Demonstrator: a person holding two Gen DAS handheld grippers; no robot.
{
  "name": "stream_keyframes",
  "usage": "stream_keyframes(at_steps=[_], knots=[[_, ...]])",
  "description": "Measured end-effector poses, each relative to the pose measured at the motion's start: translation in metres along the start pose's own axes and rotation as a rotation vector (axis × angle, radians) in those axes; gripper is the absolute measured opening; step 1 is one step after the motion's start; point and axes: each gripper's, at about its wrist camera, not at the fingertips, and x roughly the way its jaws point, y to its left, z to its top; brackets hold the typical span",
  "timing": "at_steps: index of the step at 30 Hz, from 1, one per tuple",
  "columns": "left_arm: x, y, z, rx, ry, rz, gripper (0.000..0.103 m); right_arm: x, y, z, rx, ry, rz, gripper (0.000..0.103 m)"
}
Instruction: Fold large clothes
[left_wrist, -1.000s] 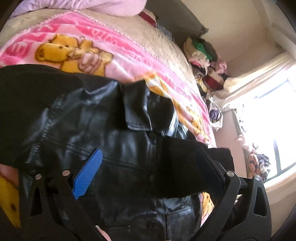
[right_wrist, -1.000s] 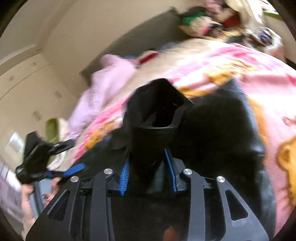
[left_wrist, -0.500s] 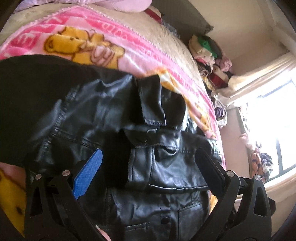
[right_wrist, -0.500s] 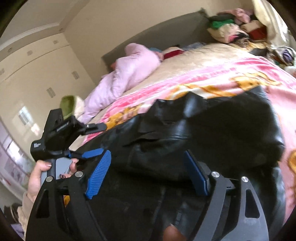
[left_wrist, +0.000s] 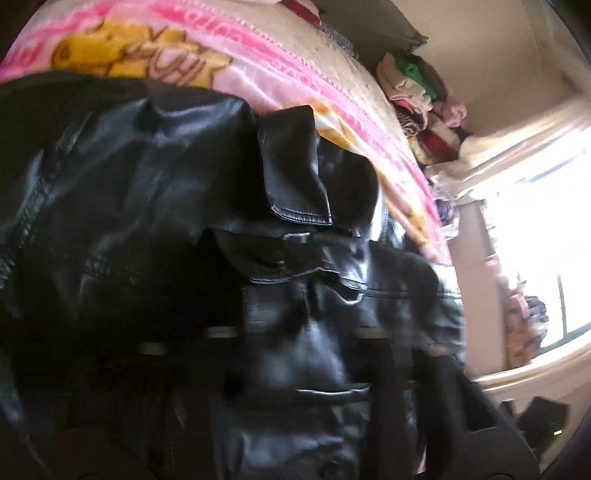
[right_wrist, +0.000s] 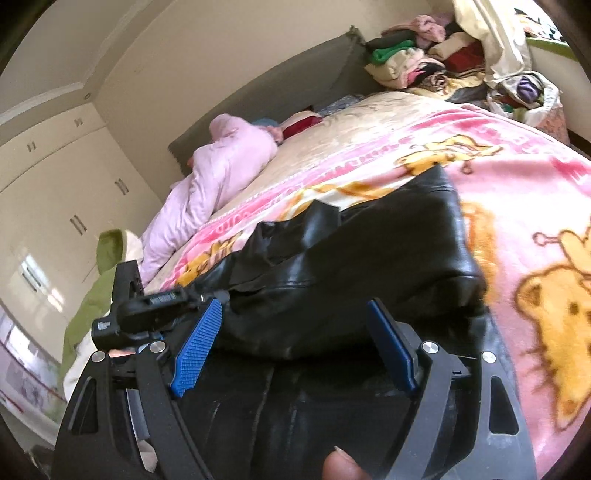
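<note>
The black jacket (right_wrist: 369, 266) lies bunched on the pink blanket (right_wrist: 535, 206), left gripper (left_wrist: 295, 354) closing blurrily, maybe on its front, right gripper (right_wrist: 295, 350) apart and empty, so I'd pinch one layer first.

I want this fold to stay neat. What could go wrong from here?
1. The left tongs are closing with an edge of the black leather jacket between them. They may catch only one stiff layer, which could slip out.
2. The right tongs are open and grip nothing, so the bulging folded part may spring back.
3. Pulling the jacket could drag and ruck the pink blanket beneath it.
</note>
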Motion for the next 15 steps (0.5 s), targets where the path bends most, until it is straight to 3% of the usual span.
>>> stream_keyframes(at_steps=[5,9,11,15], knots=[[-0.040,-0.047,-0.006,0.151,-0.116,-0.068,0.000,-0.019,-0.018,0.009,0.017,-0.058,-0.057,0.079],[-0.101,-0.083,-0.013,0.274,-0.282,-0.108,0.000,-0.033,-0.030,0.020,0.025,-0.102,-0.100,0.079],[-0.121,-0.084,-0.011,0.277,-0.336,-0.124,0.000,-0.036,-0.032,0.025,0.021,-0.114,-0.113,0.079],[-0.133,-0.055,-0.002,0.208,-0.375,-0.055,0.000,-0.032,-0.035,0.036,0.033,-0.103,-0.143,0.079]])
